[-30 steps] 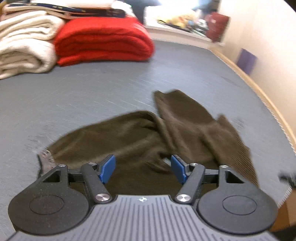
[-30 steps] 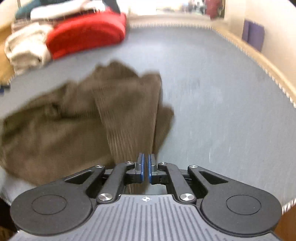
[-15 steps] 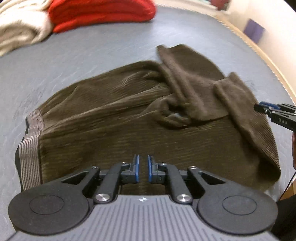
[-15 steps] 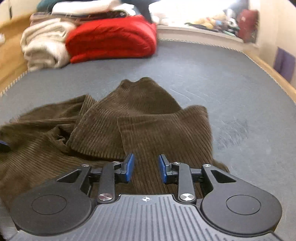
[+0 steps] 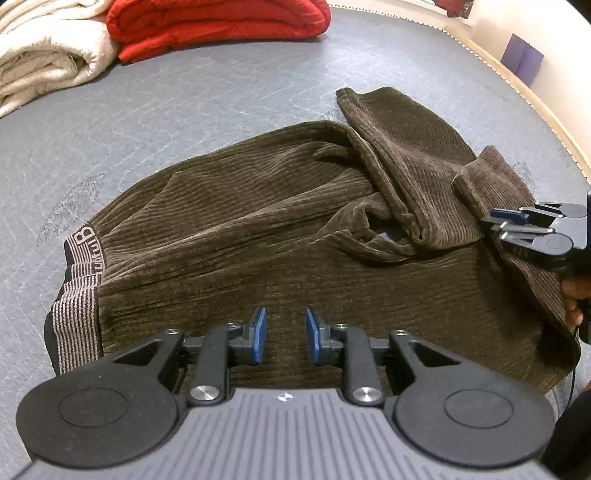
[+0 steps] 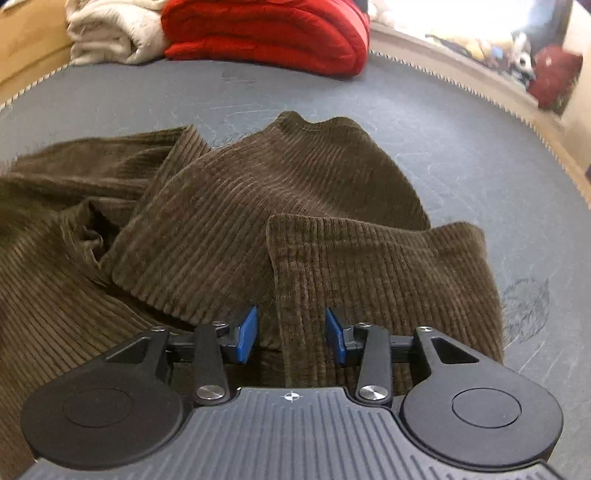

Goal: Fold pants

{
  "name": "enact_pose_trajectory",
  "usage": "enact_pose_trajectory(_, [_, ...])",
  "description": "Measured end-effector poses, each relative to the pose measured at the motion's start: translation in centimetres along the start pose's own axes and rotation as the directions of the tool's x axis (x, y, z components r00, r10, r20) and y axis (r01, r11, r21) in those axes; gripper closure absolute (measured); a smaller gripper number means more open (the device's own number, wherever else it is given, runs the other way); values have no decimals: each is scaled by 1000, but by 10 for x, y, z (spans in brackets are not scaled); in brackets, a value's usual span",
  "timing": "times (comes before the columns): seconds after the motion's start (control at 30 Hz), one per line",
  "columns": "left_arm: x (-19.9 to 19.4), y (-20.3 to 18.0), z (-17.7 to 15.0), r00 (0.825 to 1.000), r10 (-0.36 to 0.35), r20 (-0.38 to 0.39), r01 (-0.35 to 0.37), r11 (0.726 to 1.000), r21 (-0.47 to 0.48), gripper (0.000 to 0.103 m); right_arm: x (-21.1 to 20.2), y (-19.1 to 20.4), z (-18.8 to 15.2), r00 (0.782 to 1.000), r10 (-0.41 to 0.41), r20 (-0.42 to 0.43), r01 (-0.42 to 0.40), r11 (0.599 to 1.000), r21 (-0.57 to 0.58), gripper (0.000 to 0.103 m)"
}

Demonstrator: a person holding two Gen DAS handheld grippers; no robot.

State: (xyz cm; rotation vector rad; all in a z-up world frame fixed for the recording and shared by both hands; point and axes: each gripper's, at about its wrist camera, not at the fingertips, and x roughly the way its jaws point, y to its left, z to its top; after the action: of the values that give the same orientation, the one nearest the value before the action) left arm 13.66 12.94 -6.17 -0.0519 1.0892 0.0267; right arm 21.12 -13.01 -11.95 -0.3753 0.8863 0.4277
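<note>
Dark brown corduroy pants [image 5: 258, 240] lie crumpled on the grey mattress [image 5: 184, 103], striped waistband [image 5: 75, 295] at the left and both legs bunched and folded over at the right. My left gripper [image 5: 283, 334] hovers low over the seat near the front edge. Its jaws are opening, and cloth lies under them, not pinched. My right gripper [image 6: 291, 332] sits over the folded leg end [image 6: 369, 266]. Its jaws are closing, with the fold's edge between the pads, which do not press on it. From the left wrist view the right gripper [image 5: 493, 223] shows at the far right.
A folded red blanket [image 5: 221, 22] and a cream blanket [image 5: 40, 62] are stacked at the far end of the mattress. The bed's piped edge [image 5: 517, 85] runs along the right by a wall. A person's hand [image 5: 572, 295] holds the right gripper.
The left gripper came down closer to the pants, shut, then parted again. The right gripper swung across to the leg ends and opened from shut. The waistband now shows.
</note>
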Motion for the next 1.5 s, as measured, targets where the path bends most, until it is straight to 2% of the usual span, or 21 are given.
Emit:
enact_pose_trajectory(0.03, [-1, 0, -1, 1000, 3, 1, -3, 1000, 4, 75, -2, -2, 0, 1000, -18, 0, 18, 1000, 8, 97])
enact_pose_trajectory(0.17, [-4, 2, -5, 1000, 12, 2, -12, 1000, 5, 75, -50, -48, -2, 991, -67, 114, 43, 979, 200, 97])
enact_pose_trajectory(0.27, [-11, 2, -6, 1000, 4, 15, -4, 1000, -3, 75, -105, -105, -25, 965, -174, 198, 86, 918, 388, 98])
enact_pose_trajectory(0.33, [-17, -1, -7, 1000, -12, 27, 12, 1000, -6, 75, -137, -143, -54, 944, -259, 202, 130, 859, 496, 98])
enact_pose_trajectory(0.43, [-25, -11, -9, 998, -40, 41, 40, 999, 11, 75, -178, -201, -115, 918, -381, 107, 213, 703, 679, 98])
enact_pose_trajectory(0.5, [-29, -19, -9, 997, -53, 52, 51, 998, 34, 71, -195, -235, -162, 904, -426, -42, 299, 559, 773, 98])
enact_pose_trajectory(0.57, [-29, -24, -10, 998, -48, 50, 45, 998, 51, 68, -203, -260, -207, 894, -402, -199, 377, 432, 819, 99])
enact_pose_trajectory(0.67, [-24, -27, -12, 999, -38, 35, 36, 998, 53, 68, -205, -279, -262, 902, -289, -322, 397, 256, 881, 102])
enact_pose_trajectory(0.7, [-22, -27, -12, 999, -35, 28, 34, 998, 51, 68, -206, -278, -272, 898, -278, -341, 406, 226, 885, 102])
enact_pose_trajectory(0.77, [-19, -29, -12, 999, -42, 16, 42, 998, 47, 68, -214, -277, -280, 888, -296, -351, 419, 208, 884, 103])
enact_pose_trajectory(0.83, [-18, -31, -13, 999, -50, 9, 50, 997, 50, 67, -224, -276, -275, 841, -378, -386, 492, 238, 838, 103])
enact_pose_trajectory(0.93, [-19, -29, -15, 999, -50, 11, 49, 997, 54, 64, -231, -281, -277, 867, -375, -328, 432, 239, 870, 103])
enact_pose_trajectory(1.03, [-19, -18, -13, 998, -58, 2, 57, 998, 19, 64, -225, -286, -278, 885, -350, -308, 393, 204, 897, 99])
enact_pose_trajectory(1.1, [-21, -4, -12, 998, -56, 7, 56, 998, -14, 64, -217, -295, -283, 889, -317, -332, 398, 172, 901, 85])
enact_pose_trajectory(1.13, [-23, 6, -11, 999, -51, 8, 51, 998, -37, 64, -212, -298, -286, 883, -302, -359, 416, 151, 897, 71])
enact_pose_trajectory(1.17, [-25, 18, -12, 999, -47, 11, 48, 997, -63, 63, -206, -299, -288, 875, -285, -391, 439, 127, 889, 66])
enact_pose_trajectory(1.27, [-31, 64, -18, 1000, -26, 7, 27, 985, -171, 61, -194, -301, -302, 872, -239, -427, 449, 47, 892, 66])
enact_pose_trajectory(1.33, [-32, 99, -27, 1000, -8, -15, 4, 968, -250, 60, -190, -304, -307, 874, -230, -428, 444, 21, 896, 66])
enact_pose_trajectory(1.4, [-30, 130, -38, 999, 4, -43, -17, 950, -312, 58, -188, -304, -305, 872, -249, -421, 444, 45, 895, 71])
enact_pose_trajectory(1.43, [-28, 144, -44, 998, 8, -63, -29, 940, -339, 57, -189, -303, -301, 873, -256, -415, 443, 62, 894, 85])
enact_pose_trajectory(1.5, [-22, 167, -56, 994, 28, -104, -66, 924, -377, 56, -190, -303, -294, 874, -273, -402, 440, 95, 893, 92])
